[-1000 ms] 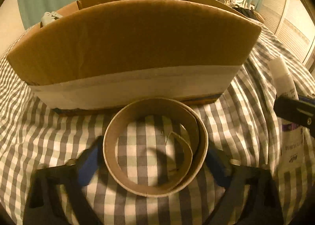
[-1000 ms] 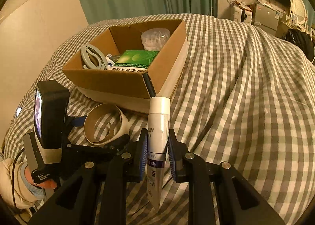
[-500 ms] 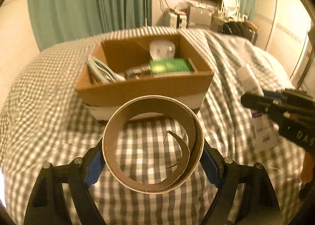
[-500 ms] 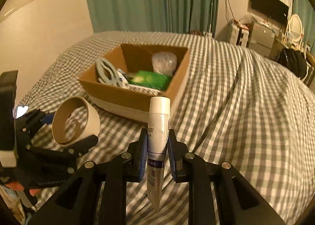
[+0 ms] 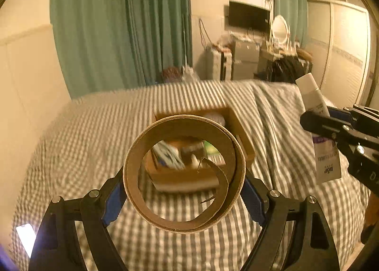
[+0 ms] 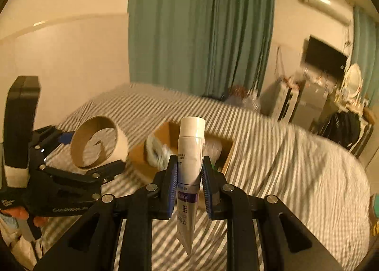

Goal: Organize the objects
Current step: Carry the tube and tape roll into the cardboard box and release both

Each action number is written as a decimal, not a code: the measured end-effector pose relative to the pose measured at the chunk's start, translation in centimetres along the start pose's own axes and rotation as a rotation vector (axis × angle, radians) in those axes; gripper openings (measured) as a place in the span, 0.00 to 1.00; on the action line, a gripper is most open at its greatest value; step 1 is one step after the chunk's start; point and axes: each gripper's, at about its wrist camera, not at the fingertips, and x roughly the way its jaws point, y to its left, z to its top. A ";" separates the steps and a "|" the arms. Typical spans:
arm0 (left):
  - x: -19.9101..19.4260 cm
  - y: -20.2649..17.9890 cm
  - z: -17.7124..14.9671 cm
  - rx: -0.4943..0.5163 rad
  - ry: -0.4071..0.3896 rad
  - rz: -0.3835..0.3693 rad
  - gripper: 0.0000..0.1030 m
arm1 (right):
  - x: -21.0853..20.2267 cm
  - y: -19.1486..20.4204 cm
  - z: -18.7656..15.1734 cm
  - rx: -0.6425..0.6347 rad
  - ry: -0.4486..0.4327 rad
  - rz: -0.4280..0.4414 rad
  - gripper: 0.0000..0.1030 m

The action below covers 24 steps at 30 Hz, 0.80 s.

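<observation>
Cardboard ring (image 5: 184, 173) at lower centre of the left wrist view, pinched by its outer wall between the blue pads (image 5: 113, 202) of the left gripper (image 5: 183, 199), jaws spread to the ring's full width; loose inner strip curling off inside the hoop. In the right wrist view, same ring (image 6: 99, 141) at mid left, held up off the bedspread. White tube (image 6: 189, 171) at centre bottom there, upright with cap on top, clamped narrowly at mid-body by the right gripper (image 6: 189, 185), flat crimped end hanging below the pads. Same tube (image 5: 317, 128) at the right edge of the left view.

Open cardboard box (image 6: 227, 152) beyond both, on the grey-checked bedspread (image 6: 296, 164), partly hidden behind tube and ring; contents blurred, pale and green shapes only. Wide bare bedspread to the right of the box and in front of it. Teal curtains (image 5: 118, 34) across the upper centre, cluttered furniture with a dark screen (image 6: 324, 57) at upper right, well apart from the box.
</observation>
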 end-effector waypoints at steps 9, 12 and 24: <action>1.7 2.3 4.7 -0.073 -0.107 0.016 0.84 | 3.7 -2.2 4.1 0.034 -0.048 0.039 0.18; 4.1 2.6 5.8 -0.073 -0.093 0.022 0.84 | 6.1 -3.2 4.5 0.048 -0.035 0.054 0.18; 17.4 2.2 6.0 -0.086 0.083 0.010 0.84 | 18.2 -5.7 4.6 0.060 0.087 0.073 0.18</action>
